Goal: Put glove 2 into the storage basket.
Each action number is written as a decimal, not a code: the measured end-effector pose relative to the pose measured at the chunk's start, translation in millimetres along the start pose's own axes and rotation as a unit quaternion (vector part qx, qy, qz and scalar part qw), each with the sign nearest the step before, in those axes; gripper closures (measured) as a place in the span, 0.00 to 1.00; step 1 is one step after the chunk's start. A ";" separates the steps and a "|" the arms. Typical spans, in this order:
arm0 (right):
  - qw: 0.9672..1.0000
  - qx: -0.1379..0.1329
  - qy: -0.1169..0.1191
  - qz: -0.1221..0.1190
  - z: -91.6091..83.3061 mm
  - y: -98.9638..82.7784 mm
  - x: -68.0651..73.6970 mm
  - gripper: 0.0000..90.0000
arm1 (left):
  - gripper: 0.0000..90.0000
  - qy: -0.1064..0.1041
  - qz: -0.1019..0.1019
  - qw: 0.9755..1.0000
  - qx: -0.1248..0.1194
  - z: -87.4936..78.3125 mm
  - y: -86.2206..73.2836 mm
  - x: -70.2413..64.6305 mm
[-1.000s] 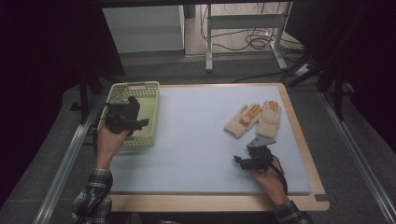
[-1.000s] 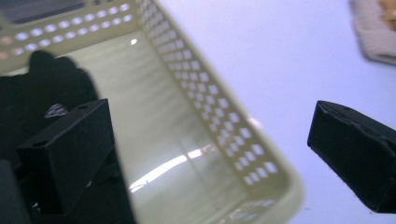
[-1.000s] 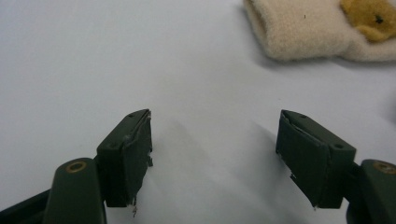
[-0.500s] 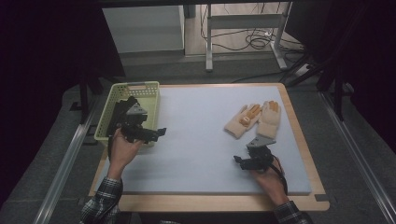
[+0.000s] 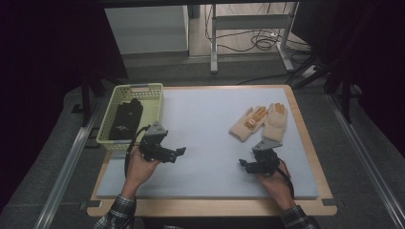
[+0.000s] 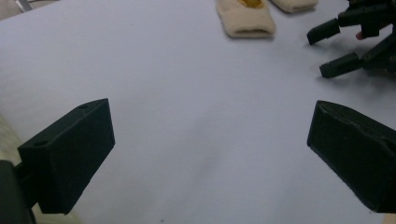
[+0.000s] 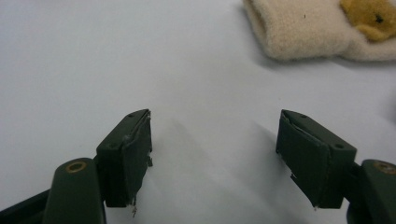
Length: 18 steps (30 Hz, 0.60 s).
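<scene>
Resting near the front edge of the white mat (image 5: 205, 143), the right gripper (image 5: 244, 164) sits low in the person's right hand (image 5: 274, 183), its jaws spread apart with nothing between them. In the right gripper view the two dark fingers (image 7: 128, 154) frame only bare mat, and the cuff of the nearer glove (image 7: 299, 28) lies ahead of them and off to the right, well clear of both pads. From above, that gripper is just in front of the pair of cream gloves (image 5: 260, 121), close to the wrist end of the right-hand one but not touching it.

Level with it, on the other side of the mat, the left gripper (image 5: 179, 152) is held in the left hand (image 5: 138, 167) above the mat's left part, pointing across toward the right gripper. Its jaws stand wide open and empty. In the left gripper view the broad black fingers (image 6: 70, 154) flank open mat, with the glove cuffs (image 6: 247, 21) far ahead of them.

Farther back from the grippers, the gloves lie side by side on the mat's right half, fingers pointing away from the person, one bearing a small orange-brown patch.

Behind the left gripper, at the mat's far left corner, sits a pale green basket (image 5: 155, 93) with a black object (image 5: 126, 119) lying inside it.
</scene>
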State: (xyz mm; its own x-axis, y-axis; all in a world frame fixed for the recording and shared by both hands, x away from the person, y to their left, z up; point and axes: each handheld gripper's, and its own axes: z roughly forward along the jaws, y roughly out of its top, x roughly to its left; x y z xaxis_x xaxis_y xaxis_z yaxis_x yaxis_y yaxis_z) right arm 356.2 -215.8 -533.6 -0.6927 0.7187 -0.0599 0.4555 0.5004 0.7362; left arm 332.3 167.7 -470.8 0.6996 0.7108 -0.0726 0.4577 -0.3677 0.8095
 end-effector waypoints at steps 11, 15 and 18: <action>1.000 0.002 0.003 0.004 0.1 0.3 -0.6 0.29 | 0.01 0.016 0.004 1.000 0.017 20.5 -40.0 -17.1; 1.000 0.003 0.004 0.004 0.2 0.5 -0.9 0.29 | 0.01 0.031 0.005 0.999 0.045 29.0 -53.2 -16.9; 1.000 0.003 0.005 0.005 0.2 0.6 -1.2 0.29 | 0.01 0.031 0.001 0.998 0.055 34.6 -60.9 -16.9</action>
State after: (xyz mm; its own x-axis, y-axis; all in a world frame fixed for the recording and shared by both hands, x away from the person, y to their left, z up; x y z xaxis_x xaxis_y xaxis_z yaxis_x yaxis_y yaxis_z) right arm 357.4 -216.2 -533.2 -0.6933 0.7191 -0.0461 0.4664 0.4965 0.7321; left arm 311.6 157.3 -539.0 0.6668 0.7445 -0.0329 0.5164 -0.4297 0.7407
